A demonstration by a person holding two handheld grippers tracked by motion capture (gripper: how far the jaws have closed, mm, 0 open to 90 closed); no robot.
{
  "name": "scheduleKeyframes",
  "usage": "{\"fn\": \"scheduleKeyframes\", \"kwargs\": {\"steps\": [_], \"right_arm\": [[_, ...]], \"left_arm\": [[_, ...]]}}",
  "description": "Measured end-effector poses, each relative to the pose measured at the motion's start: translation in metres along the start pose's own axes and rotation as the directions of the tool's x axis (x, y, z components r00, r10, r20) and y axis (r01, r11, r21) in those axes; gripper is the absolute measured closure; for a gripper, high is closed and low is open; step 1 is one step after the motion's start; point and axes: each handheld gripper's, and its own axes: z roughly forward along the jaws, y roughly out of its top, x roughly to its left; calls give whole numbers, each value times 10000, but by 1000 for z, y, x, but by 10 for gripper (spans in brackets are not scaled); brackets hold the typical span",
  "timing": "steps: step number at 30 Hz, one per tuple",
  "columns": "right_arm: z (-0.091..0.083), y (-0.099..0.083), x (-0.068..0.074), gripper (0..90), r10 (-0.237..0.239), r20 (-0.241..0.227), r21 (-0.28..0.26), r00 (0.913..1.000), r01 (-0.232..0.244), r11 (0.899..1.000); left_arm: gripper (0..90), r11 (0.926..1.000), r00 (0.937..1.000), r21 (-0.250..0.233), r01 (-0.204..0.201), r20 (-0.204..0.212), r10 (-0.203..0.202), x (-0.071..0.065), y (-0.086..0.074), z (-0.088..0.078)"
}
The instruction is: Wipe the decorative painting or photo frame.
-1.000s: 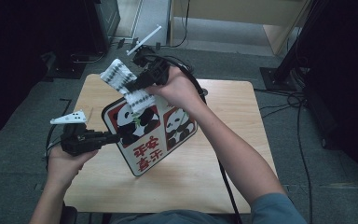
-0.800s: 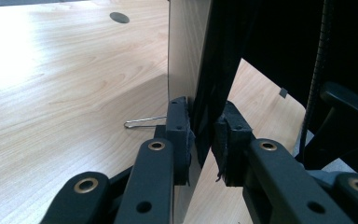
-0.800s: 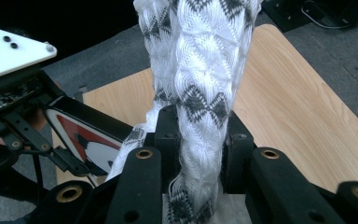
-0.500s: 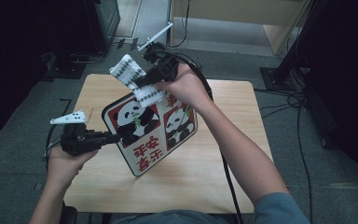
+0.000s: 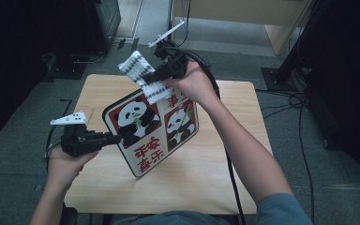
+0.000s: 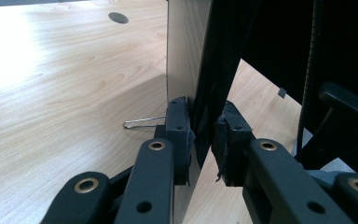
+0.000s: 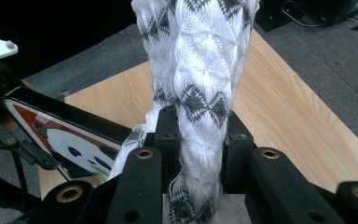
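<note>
The wooden surface [image 5: 225, 178] spreads pale and bare around the work, with a small round hole [image 6: 118, 17] in it seen in the left gripper view; above it, tilted and lifted off the wood, stands the panda board [image 5: 152, 129], a flat panel with a dark rim, two pandas in red-framed squares and red characters below them; its lower corner points down toward the person, and whether that corner touches the surface cannot be told; no container stands in sight, and nothing lies in or on the board except the cloth at its upper edge.

The left tongs [image 5: 110, 139] are clamped on the board's left edge; in the left gripper view the two pads press the thin panel [image 6: 200, 70] between them, edge-on and upright, with a bent wire clip [image 6: 142, 122] lying on the wood just beyond.

The right tongs [image 5: 152, 77] are held at the board's far upper side, closed on a white knitted cloth [image 5: 143, 75] with grey zigzag bands; in the right gripper view the cloth [image 7: 200, 84] rises bunched from between the pads, and its loose end hangs against the board's top edge [image 7: 74, 126].
</note>
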Motion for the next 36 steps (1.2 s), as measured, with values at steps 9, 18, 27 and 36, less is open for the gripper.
{"fn": "scheduleKeyframes", "kwargs": {"steps": [9, 18, 27, 36], "right_arm": [[-6, -4, -15, 739, 348, 6, -39, 9994, -348, 9994], [-13, -6, -30, 741, 598, 156, 26, 9981, -599, 9982], [-18, -11, -45, 788, 1030, 27, -87, 9947, -1029, 9946], [-22, -14, -56, 791, 1185, -24, -116, 9929, -1186, 9929]], "left_arm": [[784, 10000, 10000, -51, -80, 34, 81, 0, 0, 0], [783, 10000, 10000, -73, -46, 49, 47, 1, -1, 0], [785, 9998, 9999, -101, -159, 52, 160, 1, -1, 0], [786, 9998, 9998, -73, -185, 20, 185, 0, -1, 0]]}}
